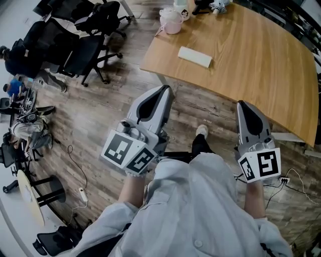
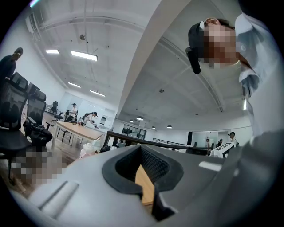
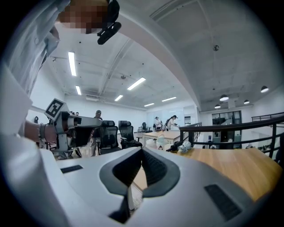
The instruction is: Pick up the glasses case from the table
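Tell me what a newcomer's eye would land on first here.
The left gripper and right gripper, both grey, shut and empty, fill the foreground of the head view. Beyond them, a white glasses case lies untouched near the edge of the curved wooden table.

Clutter on the table is cut off by the head view's top edge, unidentifiable.

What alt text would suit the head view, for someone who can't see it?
Seen from above, a person in a pale shirt holds two grey grippers, the left gripper and right gripper, both shut and empty, short of a curved wooden table. A white glasses case lies untouched on it, near a pink container.
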`<state>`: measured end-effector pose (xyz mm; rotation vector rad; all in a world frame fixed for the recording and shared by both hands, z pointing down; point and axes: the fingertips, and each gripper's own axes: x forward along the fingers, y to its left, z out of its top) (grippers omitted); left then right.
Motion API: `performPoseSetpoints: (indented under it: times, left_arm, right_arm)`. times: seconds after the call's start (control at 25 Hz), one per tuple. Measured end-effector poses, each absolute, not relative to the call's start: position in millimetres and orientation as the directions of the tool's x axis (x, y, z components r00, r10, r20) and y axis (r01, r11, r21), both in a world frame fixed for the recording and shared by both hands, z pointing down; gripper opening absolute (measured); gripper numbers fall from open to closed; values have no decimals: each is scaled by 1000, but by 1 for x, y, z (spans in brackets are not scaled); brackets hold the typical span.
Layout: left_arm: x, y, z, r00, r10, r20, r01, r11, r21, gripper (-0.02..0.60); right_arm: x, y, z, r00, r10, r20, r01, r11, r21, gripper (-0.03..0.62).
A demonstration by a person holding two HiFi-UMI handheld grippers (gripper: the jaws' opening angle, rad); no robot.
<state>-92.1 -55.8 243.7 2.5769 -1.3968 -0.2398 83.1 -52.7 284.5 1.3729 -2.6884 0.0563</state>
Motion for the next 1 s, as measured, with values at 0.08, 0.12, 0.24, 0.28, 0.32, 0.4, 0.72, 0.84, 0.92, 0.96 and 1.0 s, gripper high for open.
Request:
performPoseSetpoints:
  times: [0.08, 0.12, 0.24, 0.28, 0.32, 0.4, 0.72, 0.84, 0.92, 0.96, 1.0]
  left_arm:
    - [-91, -73, 242, 536, -843, -48, -806, -528, 266, 5]
    - [-91, -82, 241, 534, -844, -53, -803, -525, 283, 5]
    - [-86, -108, 238, 526, -848, -69, -794, -518, 319, 4]
    - [-84, -117, 237, 524, -849, -69, -795, -517, 318, 5]
    - [-81, -124, 236, 524, -849, -68, -797, -516, 314, 5]
    - [-75, -138, 234, 522, -850, -64, -801, -515, 305, 5]
    - [-63, -184, 231, 501, -863, -63, -823, -498, 275, 5]
    - [-63, -196, 232, 481, -875, -60, -838, -478, 263, 5]
    - [-62, -203, 232, 478, -876, -57, -839, -475, 265, 5]
    - [-62, -205, 231, 483, -874, -58, -835, -480, 270, 4]
    - [-61, -208, 229, 489, -870, -62, -830, -486, 275, 5]
  right_arm:
    - [85, -72, 285, -585, -801, 126, -806, 591, 18, 0]
    - [87, -81, 284, -586, -801, 125, -806, 592, 15, 0]
    - [94, -105, 283, -590, -798, 123, -803, 595, 10, 0]
    - [97, -114, 283, -591, -798, 122, -803, 596, 8, 0]
    - [100, -122, 282, -591, -797, 122, -803, 596, 7, 0]
    - [105, -137, 282, -592, -797, 121, -802, 597, 5, 0]
    - [121, -185, 284, -607, -785, 123, -791, 611, -4, 0]
    - [126, -196, 288, -607, -784, 127, -791, 612, -6, 0]
    - [128, -202, 289, -607, -784, 132, -791, 611, -8, 0]
    - [130, -204, 289, -607, -784, 133, -791, 611, -9, 0]
    - [131, -206, 288, -607, -783, 134, -791, 612, -8, 0]
